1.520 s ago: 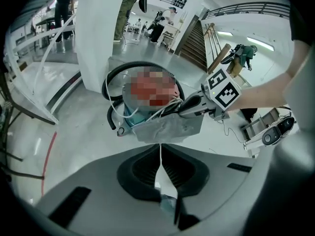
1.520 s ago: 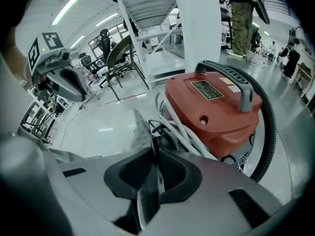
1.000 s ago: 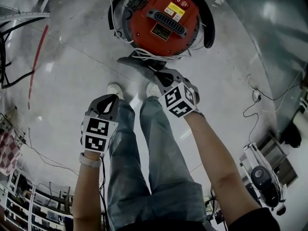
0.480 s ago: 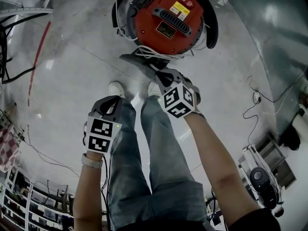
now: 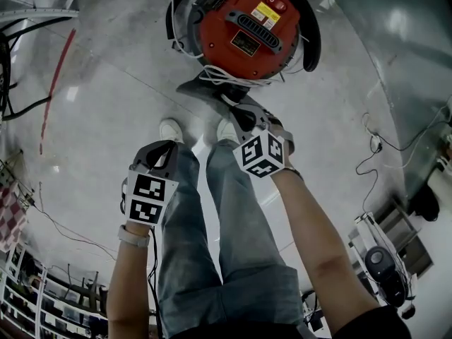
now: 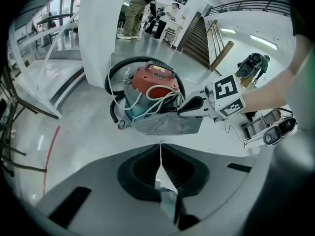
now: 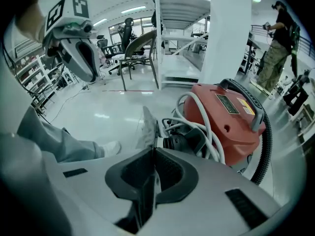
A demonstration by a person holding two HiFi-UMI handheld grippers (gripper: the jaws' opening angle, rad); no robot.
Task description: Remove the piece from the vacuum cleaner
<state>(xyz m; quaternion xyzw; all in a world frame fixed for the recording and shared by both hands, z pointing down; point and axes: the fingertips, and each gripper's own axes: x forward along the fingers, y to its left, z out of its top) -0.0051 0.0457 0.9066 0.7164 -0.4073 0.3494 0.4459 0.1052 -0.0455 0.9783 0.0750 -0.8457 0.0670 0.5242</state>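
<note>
Shows, at twelve o'clock in the head view, a round red plastic vacuum cleaner [image 5: 244, 30] wound with white cord [image 5: 226, 76], standing on a pale glossy floor [image 5: 106, 97]. Just below it, toward six o'clock, a flat grey fabric-like piece [image 5: 201, 89], touching the cleaner's base. Right gripper [image 5: 236, 111]: clamped tight on that piece's thin edge, at the piece's four o'clock corner. Left gripper [image 5: 162, 148]: pinched together on nothing, hanging at eight o'clock over a blue-jeaned leg [image 5: 183, 246], well apart from the cleaner. Looks like the pulling-off step, with the grip made and the piece seemingly not yet free. Next probably calls for a steady draw toward six o'clock, away from the cleaner, minding the cord looped just beside the piece.
</note>
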